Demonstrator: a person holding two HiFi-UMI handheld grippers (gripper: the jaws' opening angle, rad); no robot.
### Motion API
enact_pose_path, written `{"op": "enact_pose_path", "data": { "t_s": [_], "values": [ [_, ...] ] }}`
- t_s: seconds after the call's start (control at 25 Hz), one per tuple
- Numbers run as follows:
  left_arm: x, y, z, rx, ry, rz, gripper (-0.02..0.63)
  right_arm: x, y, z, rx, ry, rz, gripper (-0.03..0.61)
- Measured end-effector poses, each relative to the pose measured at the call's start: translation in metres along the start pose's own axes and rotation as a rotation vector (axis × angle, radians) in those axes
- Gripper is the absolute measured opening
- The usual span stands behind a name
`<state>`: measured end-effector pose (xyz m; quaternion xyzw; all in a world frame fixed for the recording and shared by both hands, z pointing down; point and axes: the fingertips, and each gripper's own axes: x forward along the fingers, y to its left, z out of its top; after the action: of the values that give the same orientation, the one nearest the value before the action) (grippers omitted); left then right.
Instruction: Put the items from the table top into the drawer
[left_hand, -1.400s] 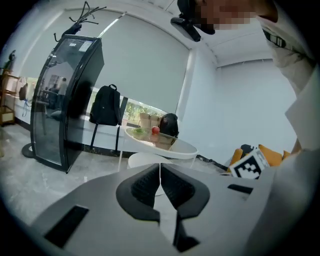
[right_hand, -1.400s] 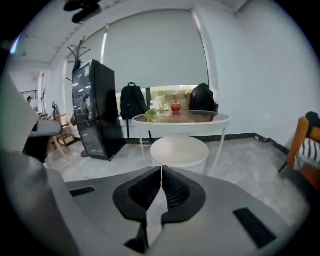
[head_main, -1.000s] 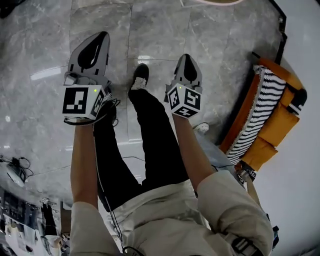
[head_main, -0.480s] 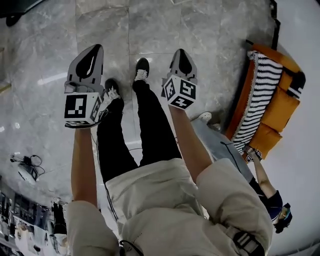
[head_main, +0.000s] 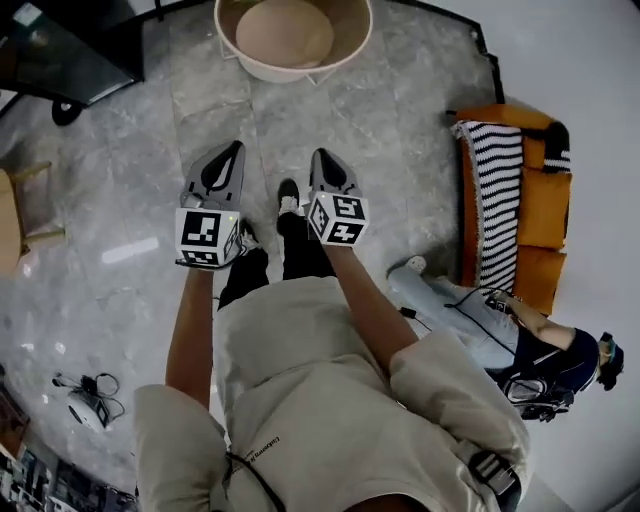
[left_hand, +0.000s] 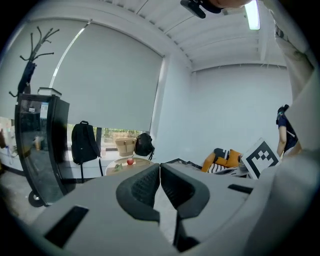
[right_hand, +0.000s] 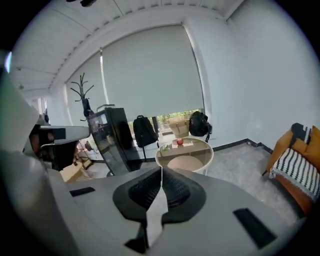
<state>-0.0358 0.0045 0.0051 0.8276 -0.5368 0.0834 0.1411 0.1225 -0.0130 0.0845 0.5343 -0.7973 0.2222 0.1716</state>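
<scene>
Items (right_hand: 179, 142) parked on top of the round desk (head_main: 300, 76), well ahead of both tools and nowhere near either one. Looks like zero done so far: nothing picked up, nothing carried, the whole job left to do. Can only really make out one piece up there, small, red and round, plus a few pale bits just beside it, too tiny to name. No sign of the drawer from here either, just a pale round part under the desk top, so can't say whether it's open or shut.

Left tool (left_hand: 160, 172): shut tight, ribbed pads pressed together, nothing pinched between. Right tool (right_hand: 161, 176): same deal, closed on nothing. Held side by side out in front, over bare grey floor (head_main: 130, 200), tips aimed roughly toward the desk, touching nothing at all.

Off to the right of the right tool: an orange sofa (head_main: 545, 215) with a striped throw, and someone sitting on the floor (head_main: 500, 335) next to it, well clear of the way to the desk. Beyond the desk, seen past the tips: a couple of dark backpacks (right_hand: 145, 131) by the window and a tall dark cabinet (right_hand: 112, 137).

Probably next: get closer to the desk, open one tool, go for the red piece first, then find that drawer.
</scene>
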Motion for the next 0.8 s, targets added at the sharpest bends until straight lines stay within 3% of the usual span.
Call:
{"op": "enact_pose_path", "data": {
  "t_s": [0.28,0.56,0.8],
  "values": [
    [-0.074,-0.063,0.038,-0.003,-0.086,0.02,0.023,-0.098,0.023,0.005,0.047,-0.025,0.054,0.035],
    [-0.107,-0.088,0.009,0.019,-0.01,0.026,0.023,-0.127,0.027,-0.022,0.067,-0.003,0.07,0.035],
    [-0.126,-0.093,-0.011,-0.002,0.016,0.036,0.023,-0.136,0.05,-0.025,0.013,-0.015,0.098,0.035]
  ]
}}
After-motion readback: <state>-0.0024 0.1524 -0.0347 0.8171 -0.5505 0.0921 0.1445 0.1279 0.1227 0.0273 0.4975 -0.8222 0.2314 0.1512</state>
